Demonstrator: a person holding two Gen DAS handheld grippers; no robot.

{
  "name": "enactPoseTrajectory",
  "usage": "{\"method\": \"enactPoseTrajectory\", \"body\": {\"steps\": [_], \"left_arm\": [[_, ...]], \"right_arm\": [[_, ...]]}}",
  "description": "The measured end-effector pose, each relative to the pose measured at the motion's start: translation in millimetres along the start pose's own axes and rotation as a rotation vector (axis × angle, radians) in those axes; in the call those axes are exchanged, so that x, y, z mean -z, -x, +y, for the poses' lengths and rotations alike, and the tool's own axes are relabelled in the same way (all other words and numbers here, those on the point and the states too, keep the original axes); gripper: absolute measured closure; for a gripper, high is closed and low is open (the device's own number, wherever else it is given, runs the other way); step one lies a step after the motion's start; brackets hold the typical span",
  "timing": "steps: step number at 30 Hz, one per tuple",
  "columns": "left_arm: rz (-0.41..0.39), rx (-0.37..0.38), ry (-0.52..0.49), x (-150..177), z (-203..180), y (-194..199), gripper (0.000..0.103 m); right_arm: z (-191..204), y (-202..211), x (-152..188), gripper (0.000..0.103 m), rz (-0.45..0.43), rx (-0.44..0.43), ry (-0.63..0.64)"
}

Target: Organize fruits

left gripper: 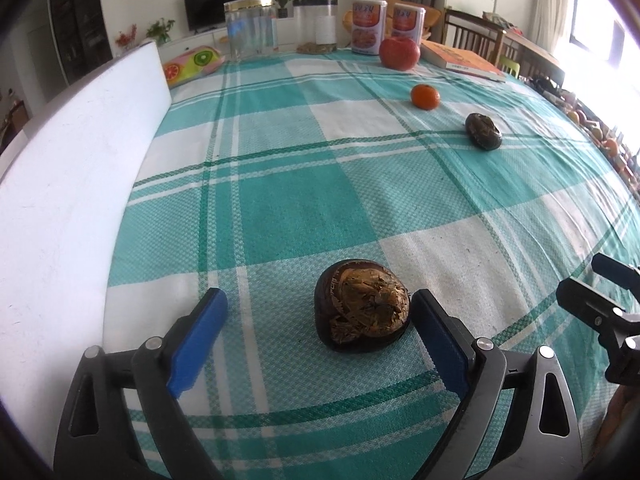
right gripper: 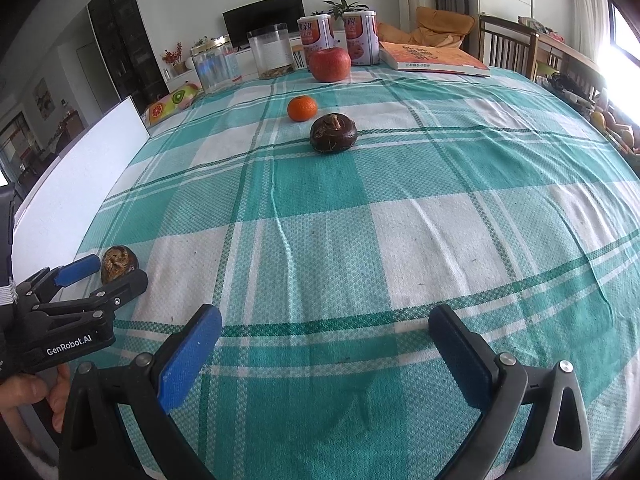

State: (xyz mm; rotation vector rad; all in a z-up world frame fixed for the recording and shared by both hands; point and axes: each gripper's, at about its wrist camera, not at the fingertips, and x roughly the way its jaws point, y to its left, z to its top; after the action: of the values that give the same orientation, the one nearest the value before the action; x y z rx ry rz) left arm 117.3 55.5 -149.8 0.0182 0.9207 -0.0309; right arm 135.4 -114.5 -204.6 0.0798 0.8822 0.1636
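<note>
A dark brown water chestnut (left gripper: pixel 362 314) lies on the green checked tablecloth (left gripper: pixel 280 184) between the jaws of my left gripper (left gripper: pixel 320 302). It sits close to the right pad, and the left pad stands well clear of it, so the gripper is open. In the right wrist view the same chestnut (right gripper: pixel 118 260) shows at the far left inside the left gripper (right gripper: pixel 114 270). My right gripper (right gripper: pixel 326 316) is open over bare cloth. Farther back lie a second water chestnut (right gripper: pixel 333 133), a tangerine (right gripper: pixel 302 108) and a red apple (right gripper: pixel 330 64).
A white board (left gripper: pixel 80 160) stands along the table's left edge. At the far end are two printed cans (right gripper: pixel 338 34), clear jars (right gripper: pixel 272 54), an orange book (right gripper: pixel 432 58) and a fruit-patterned pouch (left gripper: pixel 192 64). A hand (right gripper: pixel 32 396) holds the left gripper.
</note>
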Motion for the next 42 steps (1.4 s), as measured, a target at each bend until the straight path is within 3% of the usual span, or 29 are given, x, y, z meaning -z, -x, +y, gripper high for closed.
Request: {"method": "enactPoseTrajectory", "body": {"steps": [4,9,12,17,19,20,21,25,28,33,38,42], "left_arm": [[0.000,0.000,0.000,0,0,0,0.008],[0.000,0.001,0.000,0,0,0,0.008],[0.000,0.000,0.000,0,0,0,0.008],[0.000,-0.003,0.001,1,0,0,0.007],[0.000,-0.004,0.002,2,0,1,0.007],[0.000,-0.004,0.002,1,0,0,0.007],[0.000,-0.004,0.002,1,0,0,0.007],[0.001,-0.004,0.002,1,0,0,0.007],[0.001,-0.004,0.003,1,0,1,0.007],[0.001,-0.004,0.003,1,0,0,0.006],[0.001,-0.005,0.002,1,0,0,0.006],[0.001,-0.004,0.003,1,0,0,0.006]], "right_arm": [[-11,3,-52,0.001,-0.065,-0.004,-0.028],[11,-48,-136,0.002,0.008,-0.018,0.100],[26,-83,-167,0.013,0.062,-0.021,0.150],[43,-132,-197,0.023,0.134,-0.002,0.160],[44,-150,-202,0.034,0.182,0.025,0.157],[42,-159,-202,0.056,0.213,0.016,0.144],[41,-161,-202,0.068,0.212,0.010,0.132],[38,-141,-196,0.070,0.169,-0.023,0.116],[35,-103,-189,0.070,0.105,-0.106,0.072],[35,-41,-131,0.069,0.124,-0.202,0.075],[31,-1,-46,0.069,0.124,-0.124,0.101],[31,10,-12,0.068,0.056,-0.058,0.121]]}}
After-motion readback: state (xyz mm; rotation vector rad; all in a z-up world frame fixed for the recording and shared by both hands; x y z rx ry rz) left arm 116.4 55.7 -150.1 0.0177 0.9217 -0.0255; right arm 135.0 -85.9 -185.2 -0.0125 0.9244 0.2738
